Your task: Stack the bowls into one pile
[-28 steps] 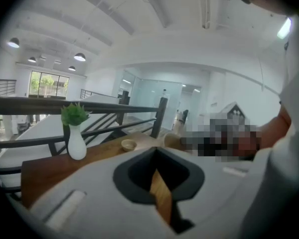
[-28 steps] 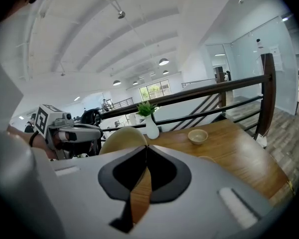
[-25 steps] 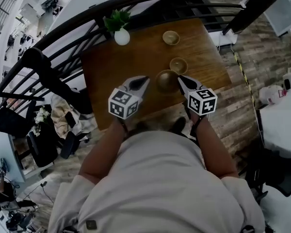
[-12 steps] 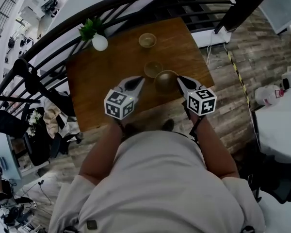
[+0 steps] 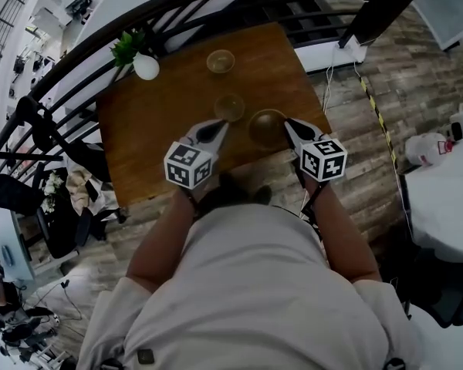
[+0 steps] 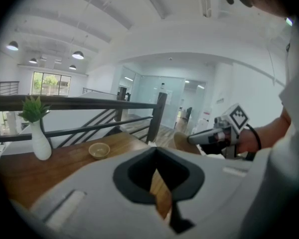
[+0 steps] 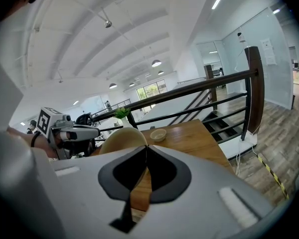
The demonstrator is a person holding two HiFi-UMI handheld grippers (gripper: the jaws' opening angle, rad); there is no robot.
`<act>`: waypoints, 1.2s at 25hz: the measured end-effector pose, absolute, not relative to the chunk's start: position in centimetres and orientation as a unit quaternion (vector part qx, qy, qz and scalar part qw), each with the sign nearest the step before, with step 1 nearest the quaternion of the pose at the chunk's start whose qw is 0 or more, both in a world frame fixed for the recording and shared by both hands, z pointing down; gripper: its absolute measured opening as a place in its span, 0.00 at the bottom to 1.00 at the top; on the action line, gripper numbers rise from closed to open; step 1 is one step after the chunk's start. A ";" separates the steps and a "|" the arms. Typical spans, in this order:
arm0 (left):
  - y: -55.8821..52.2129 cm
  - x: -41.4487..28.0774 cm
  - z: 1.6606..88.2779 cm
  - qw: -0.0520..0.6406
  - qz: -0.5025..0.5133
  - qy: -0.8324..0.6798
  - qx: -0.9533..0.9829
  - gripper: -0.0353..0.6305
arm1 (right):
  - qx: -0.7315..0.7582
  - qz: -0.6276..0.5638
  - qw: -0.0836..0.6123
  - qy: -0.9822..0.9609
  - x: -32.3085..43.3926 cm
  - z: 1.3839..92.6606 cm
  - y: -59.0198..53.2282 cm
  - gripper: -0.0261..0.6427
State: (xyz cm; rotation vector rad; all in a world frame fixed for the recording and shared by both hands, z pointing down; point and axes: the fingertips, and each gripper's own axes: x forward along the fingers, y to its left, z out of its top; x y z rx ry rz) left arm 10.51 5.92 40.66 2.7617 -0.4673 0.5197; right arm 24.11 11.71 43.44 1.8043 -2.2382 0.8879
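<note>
- Gripping a bowl [image 5: 267, 128] by its rim, our right tongs [image 5: 288, 123] hold it at the bench's [image 5: 154, 141] lower-right edge.
- Our left tongs [image 5: 218, 124] are clenched, empty.
- We see a second bowl [image 5: 229, 107] just upper-left of it, and a third bowl [image 5: 221, 60] higher.

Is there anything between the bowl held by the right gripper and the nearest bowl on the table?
Nothing visible. The held bowl is close beside the nearest bowl, with only bare table between them. The left gripper is off to the side, not on that path.
</note>
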 end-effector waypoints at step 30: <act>-6.6 4.6 41.4 0.181 0.165 -0.173 0.954 0.06 | 0.567 0.299 0.086 -0.762 18.0 42.6 -3.8 0.06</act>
